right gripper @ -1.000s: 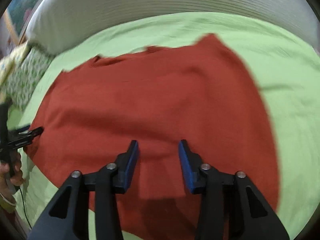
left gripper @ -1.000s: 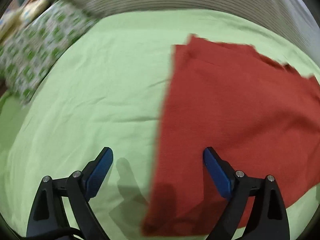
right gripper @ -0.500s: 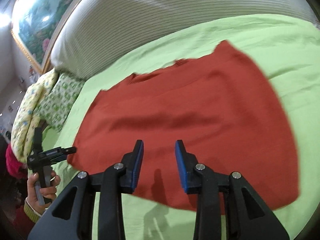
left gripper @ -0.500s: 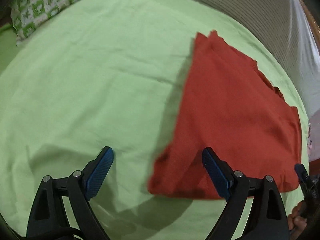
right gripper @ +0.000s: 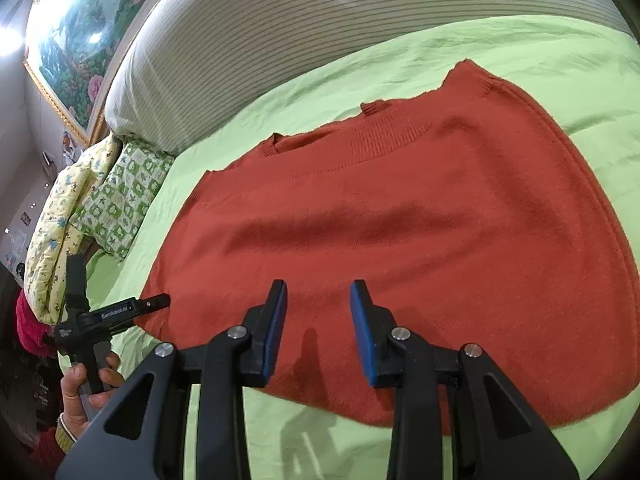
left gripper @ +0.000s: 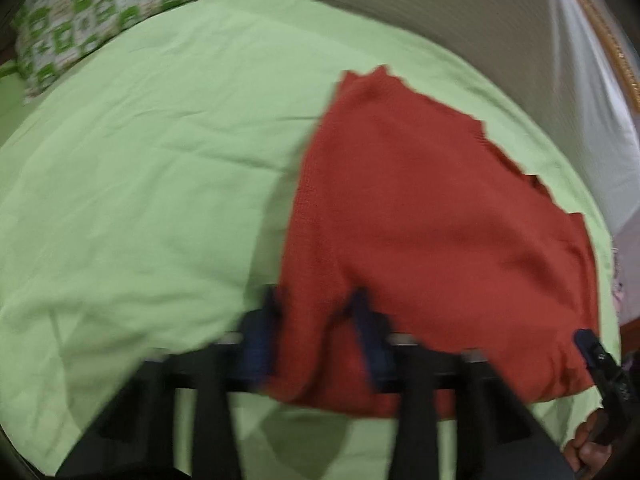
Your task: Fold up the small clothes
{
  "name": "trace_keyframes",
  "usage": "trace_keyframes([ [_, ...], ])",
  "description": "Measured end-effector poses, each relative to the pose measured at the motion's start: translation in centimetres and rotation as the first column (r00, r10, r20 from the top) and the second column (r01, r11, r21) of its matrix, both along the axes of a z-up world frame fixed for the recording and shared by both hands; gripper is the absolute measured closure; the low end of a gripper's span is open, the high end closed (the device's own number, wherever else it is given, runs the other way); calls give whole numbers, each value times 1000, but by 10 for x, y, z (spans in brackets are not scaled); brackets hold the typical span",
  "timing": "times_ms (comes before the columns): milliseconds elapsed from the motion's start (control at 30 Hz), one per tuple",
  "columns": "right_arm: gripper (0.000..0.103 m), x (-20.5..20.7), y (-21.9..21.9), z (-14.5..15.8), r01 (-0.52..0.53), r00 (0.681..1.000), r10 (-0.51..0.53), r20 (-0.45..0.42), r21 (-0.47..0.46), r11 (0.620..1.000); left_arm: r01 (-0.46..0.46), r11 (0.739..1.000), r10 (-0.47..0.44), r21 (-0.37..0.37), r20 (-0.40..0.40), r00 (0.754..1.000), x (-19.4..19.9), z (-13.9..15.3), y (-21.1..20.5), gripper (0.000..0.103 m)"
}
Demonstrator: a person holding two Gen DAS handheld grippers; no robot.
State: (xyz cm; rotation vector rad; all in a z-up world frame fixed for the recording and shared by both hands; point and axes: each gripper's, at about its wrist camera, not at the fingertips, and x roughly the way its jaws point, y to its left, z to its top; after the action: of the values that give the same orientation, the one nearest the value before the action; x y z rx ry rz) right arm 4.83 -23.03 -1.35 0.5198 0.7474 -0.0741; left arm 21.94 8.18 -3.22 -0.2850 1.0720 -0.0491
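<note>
A red knitted sweater (right gripper: 400, 220) lies folded flat on the green bed sheet (right gripper: 520, 52). My left gripper (left gripper: 316, 320) sits at the sweater's near left corner, its jaws narrowed around the cloth (left gripper: 420, 220); the view is blurred by motion. In the right wrist view the left gripper (right gripper: 160, 302) touches that same corner. My right gripper (right gripper: 318, 312) hovers over the sweater's near edge, jaws partly open with nothing between them. Its tip (left gripper: 588, 344) shows at the sweater's near right corner in the left wrist view.
A striped headboard cushion (right gripper: 280, 28) runs along the far side of the bed. A green patterned pillow (right gripper: 124, 196) and a yellow quilt (right gripper: 56, 232) lie at the left. A framed painting (right gripper: 80, 40) hangs on the wall.
My left gripper has moved right onto the sweater's near left corner and its jaws have narrowed around the cloth. My right gripper has stayed over the near edge.
</note>
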Motion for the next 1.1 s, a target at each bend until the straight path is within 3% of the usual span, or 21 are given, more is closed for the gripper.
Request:
trace_keyframes([
  [100, 69, 4, -1, 2, 11, 1000, -11, -7, -51, 999, 19, 999, -21, 49, 44, 999, -3, 7, -14, 84],
  [200, 71, 6, -7, -2, 16, 1000, -16, -2, -39, 999, 27, 1000, -28, 13, 83, 996, -7, 16, -13, 85],
  [300, 82, 19, -7, -25, -3, 992, -8, -127, -89, 996, 39, 999, -38, -8, 106, 994, -8, 26, -12, 86],
  [333, 96, 20, -13, -38, 6, 989, -13, -147, -53, 999, 47, 999, -46, -6, 117, 992, -9, 31, -14, 86],
  [367, 103, 18, -20, -43, 26, 990, -28, -135, -17, 1000, 56, 998, -55, -3, 130, 990, -11, 37, -17, 86],
  [433, 103, 14, -34, -46, 53, 991, -42, -126, 84, 995, 82, 997, -80, -6, 164, 983, -11, 49, -25, 86],
  [467, 103, 14, -35, -46, 51, 991, -40, -126, 91, 995, 98, 995, -94, -13, 181, 979, -13, 56, -29, 86],
  [567, 103, 14, -28, -44, 46, 990, -41, -134, 31, 998, 158, 987, -148, -23, 240, 959, -14, 77, -51, 87],
  [700, 103, 13, -27, -44, 58, 990, -54, -130, 27, 998, 280, 960, -264, -15, 292, 919, -10, 99, -102, 90],
  [800, 103, 12, -26, -42, 67, 991, -63, -121, 22, 998, 439, 898, -399, -42, 346, 849, -11, 123, -166, 96],
  [867, 103, 2, -29, -37, 100, 991, -95, -93, 61, 993, 568, 822, -507, -49, 391, 768, -21, 137, -213, 103],
  [933, 103, -27, -39, -20, 186, 982, -184, -32, 73, 980, 685, 727, -609, -55, 408, 680, -30, 139, -261, 102],
  [967, 103, -38, -44, -16, 216, 976, -215, -23, 68, 974, 713, 700, -643, -40, 399, 654, -34, 134, -283, 102],
  [1033, 103, -60, -64, -18, 271, 963, -270, -18, 125, 955, 744, 668, -695, -15, 343, 631, -38, 118, -313, 102],
  [1100, 103, -71, -79, -25, 285, 958, -287, -17, 167, 944, 742, 670, -706, -18, 296, 644, -44, 102, -320, 102],
])
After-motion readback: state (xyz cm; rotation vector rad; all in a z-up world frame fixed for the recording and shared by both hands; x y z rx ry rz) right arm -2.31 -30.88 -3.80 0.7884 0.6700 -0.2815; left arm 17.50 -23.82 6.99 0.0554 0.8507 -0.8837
